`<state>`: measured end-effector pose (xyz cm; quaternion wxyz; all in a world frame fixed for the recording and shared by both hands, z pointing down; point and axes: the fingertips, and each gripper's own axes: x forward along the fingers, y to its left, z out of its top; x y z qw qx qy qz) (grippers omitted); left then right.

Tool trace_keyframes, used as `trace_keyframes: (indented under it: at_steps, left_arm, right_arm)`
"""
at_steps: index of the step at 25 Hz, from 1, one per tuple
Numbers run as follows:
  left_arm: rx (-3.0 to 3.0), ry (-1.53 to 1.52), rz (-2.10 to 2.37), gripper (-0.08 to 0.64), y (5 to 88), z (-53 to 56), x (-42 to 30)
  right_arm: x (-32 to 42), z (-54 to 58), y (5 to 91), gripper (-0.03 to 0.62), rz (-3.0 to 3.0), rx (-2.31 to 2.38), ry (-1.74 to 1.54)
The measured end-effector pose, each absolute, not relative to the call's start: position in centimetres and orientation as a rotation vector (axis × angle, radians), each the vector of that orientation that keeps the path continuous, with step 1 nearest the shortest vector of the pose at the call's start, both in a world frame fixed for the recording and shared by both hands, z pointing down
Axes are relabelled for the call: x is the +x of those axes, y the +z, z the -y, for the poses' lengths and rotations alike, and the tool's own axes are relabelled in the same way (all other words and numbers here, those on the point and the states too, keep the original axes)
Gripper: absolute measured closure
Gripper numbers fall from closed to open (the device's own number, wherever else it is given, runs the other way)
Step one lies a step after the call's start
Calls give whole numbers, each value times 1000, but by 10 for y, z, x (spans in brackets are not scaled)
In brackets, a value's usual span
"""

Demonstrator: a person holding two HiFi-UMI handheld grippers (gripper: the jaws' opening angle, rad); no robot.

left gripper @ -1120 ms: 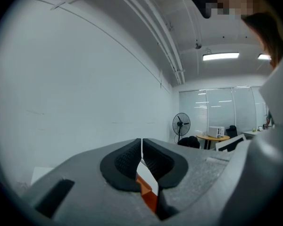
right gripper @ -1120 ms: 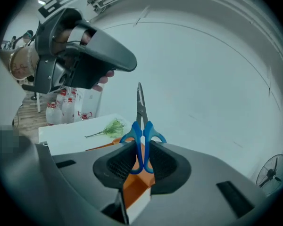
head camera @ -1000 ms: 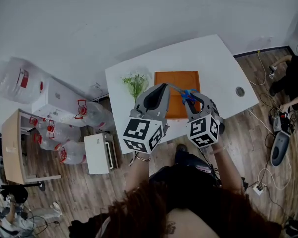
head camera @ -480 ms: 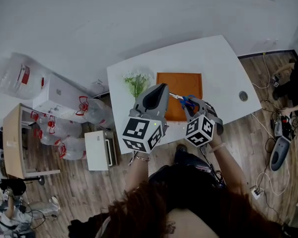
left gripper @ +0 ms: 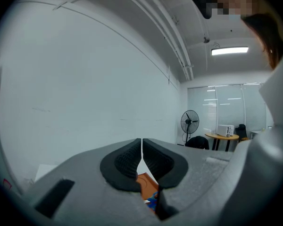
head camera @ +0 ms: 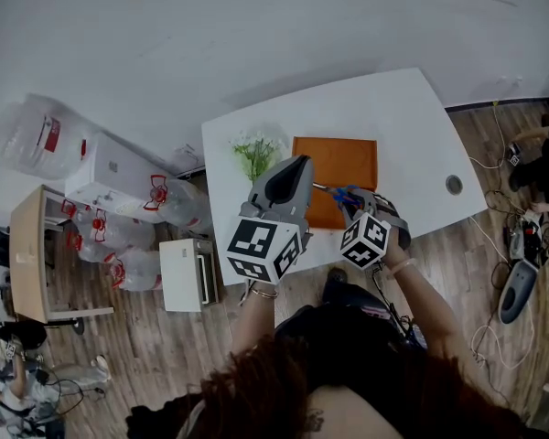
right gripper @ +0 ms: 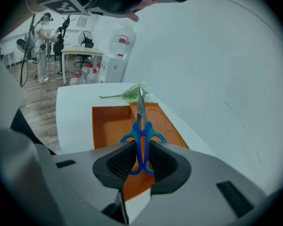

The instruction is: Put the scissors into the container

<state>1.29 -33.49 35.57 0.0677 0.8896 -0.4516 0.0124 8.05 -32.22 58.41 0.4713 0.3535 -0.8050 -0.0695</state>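
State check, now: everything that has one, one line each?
scissors: blades closed, held over the orange tray, not in it
right gripper: jaws shut on the scissors' handles
left gripper: jaws together, empty
orange tray: visible part empty
green sprig: lying on the table beside the tray
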Motion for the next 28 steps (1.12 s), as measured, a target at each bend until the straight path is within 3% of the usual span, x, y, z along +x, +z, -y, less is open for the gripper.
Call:
trace_keyframes:
  at_steps: [28]
  left_arm:
    - [2598, 74, 1404, 537, 376, 353, 0]
  right_arm:
    - [69, 326, 676, 512, 1815, 534, 26]
